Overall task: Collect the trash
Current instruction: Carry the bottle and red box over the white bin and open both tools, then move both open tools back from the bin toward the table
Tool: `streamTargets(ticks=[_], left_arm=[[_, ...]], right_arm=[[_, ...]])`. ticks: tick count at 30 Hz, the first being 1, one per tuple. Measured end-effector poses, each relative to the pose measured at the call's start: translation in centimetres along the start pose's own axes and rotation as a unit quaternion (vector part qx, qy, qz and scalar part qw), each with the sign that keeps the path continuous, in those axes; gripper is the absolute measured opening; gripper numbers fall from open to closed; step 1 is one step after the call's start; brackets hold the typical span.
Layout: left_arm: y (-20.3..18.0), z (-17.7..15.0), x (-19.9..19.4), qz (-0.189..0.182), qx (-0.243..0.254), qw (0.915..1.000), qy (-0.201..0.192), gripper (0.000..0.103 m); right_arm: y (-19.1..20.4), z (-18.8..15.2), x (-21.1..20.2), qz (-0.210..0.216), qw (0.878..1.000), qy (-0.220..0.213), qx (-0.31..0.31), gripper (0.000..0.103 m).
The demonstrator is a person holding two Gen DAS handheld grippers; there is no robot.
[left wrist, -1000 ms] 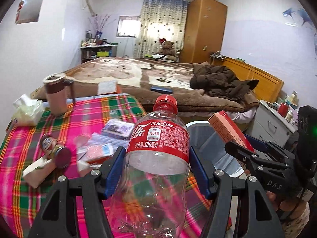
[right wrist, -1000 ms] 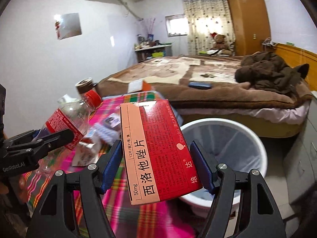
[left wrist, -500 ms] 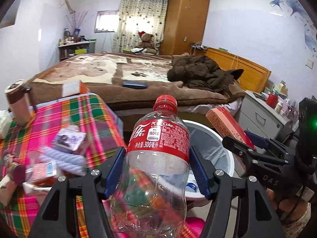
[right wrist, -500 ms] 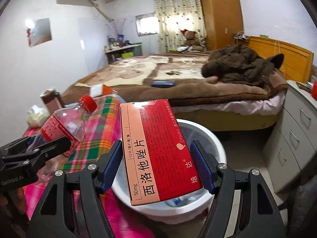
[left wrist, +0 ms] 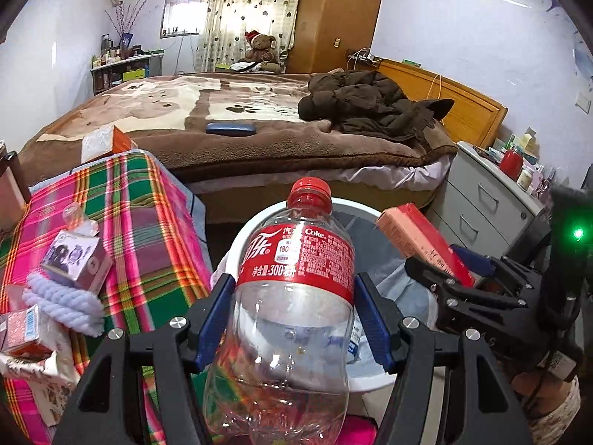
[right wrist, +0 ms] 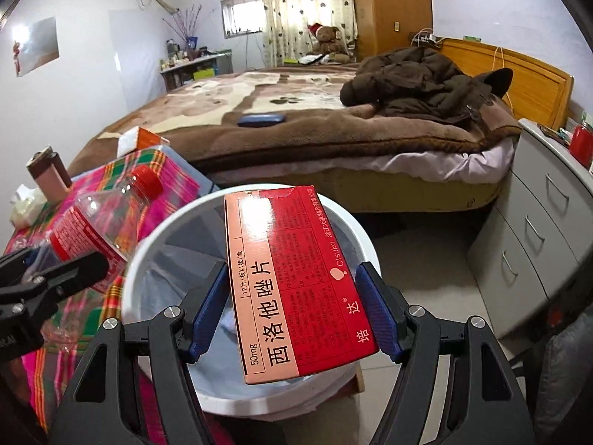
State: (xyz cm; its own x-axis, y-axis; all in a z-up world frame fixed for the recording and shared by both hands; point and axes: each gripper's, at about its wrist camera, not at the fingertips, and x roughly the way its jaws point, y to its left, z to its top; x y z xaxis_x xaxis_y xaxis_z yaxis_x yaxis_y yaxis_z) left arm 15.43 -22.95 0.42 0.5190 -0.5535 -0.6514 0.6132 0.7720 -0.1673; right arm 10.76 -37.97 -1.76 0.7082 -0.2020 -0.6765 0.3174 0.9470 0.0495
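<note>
In the left wrist view, a clear plastic bottle (left wrist: 294, 296) with a red cap and red label is seen clamped between the blue pads of the left gripper (left wrist: 296, 315), at the lower centre of the frame; the bottle stands roughly upright and is tilted slightly away from the camera, the gripper being angled downward over the near rim of a white trash bin (left wrist: 365, 209) lined with a pale bag. At the right of that frame the right gripper (left wrist: 459, 278) is shown from the side, with a wrist in a patterned sleeve (left wrist: 552, 419) visible at the lower right corner. In the right wrist view, a red and pink medicine box (right wrist: 292, 282) is gripped across its width between the pads of the right gripper (right wrist: 294, 311), lower centre, held lengthwise and pitched down directly above the bin's opening (right wrist: 163, 233). The bottle (right wrist: 100, 222) and the left gripper (right wrist: 48, 278) appear at the left edge, over the border between the bin and a table covered by a pink and green plaid cloth (left wrist: 122, 207), on which small cartons (left wrist: 76, 259) and other scraps are left lying
</note>
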Motion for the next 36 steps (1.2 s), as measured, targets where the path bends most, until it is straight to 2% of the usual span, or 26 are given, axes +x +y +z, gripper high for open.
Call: streamTargets(ticks=[5, 7, 10, 19, 32, 36], left_arm=[[0.1, 0.3, 1.2, -0.003, -0.004, 0.9999, 0.012, 0.069], [0.4, 0.3, 1.2, -0.004, -0.012, 0.9999, 0.011, 0.08], [0.8, 0.3, 0.8, -0.01, -0.018, 0.9998, 0.006, 0.083], [2.3, 0.1, -1.0, 0.002, -0.027, 0.9996, -0.01, 0.083], [4.9, -0.8, -5.0, 0.023, -0.043, 0.9982, -0.035, 0.083], [5.8, -1.3, -6.3, 0.04, -0.045, 0.9973, -0.043, 0.083]], right_arm=[[0.0, 0.2, 0.8, 0.0, 1.0, 0.013, -0.012, 0.072], [0.0, 0.1, 1.0, -0.005, 1.0, 0.018, -0.014, 0.072], [-0.1, -0.1, 1.0, -0.013, 1.0, 0.015, -0.014, 0.072], [0.6, 0.1, -0.4, -0.007, 1.0, -0.002, 0.0, 0.072], [3.3, 0.5, -2.8, 0.034, 0.998, -0.043, 0.0, 0.072], [4.6, 0.5, -3.2, 0.048, 0.997, -0.052, -0.003, 0.072]])
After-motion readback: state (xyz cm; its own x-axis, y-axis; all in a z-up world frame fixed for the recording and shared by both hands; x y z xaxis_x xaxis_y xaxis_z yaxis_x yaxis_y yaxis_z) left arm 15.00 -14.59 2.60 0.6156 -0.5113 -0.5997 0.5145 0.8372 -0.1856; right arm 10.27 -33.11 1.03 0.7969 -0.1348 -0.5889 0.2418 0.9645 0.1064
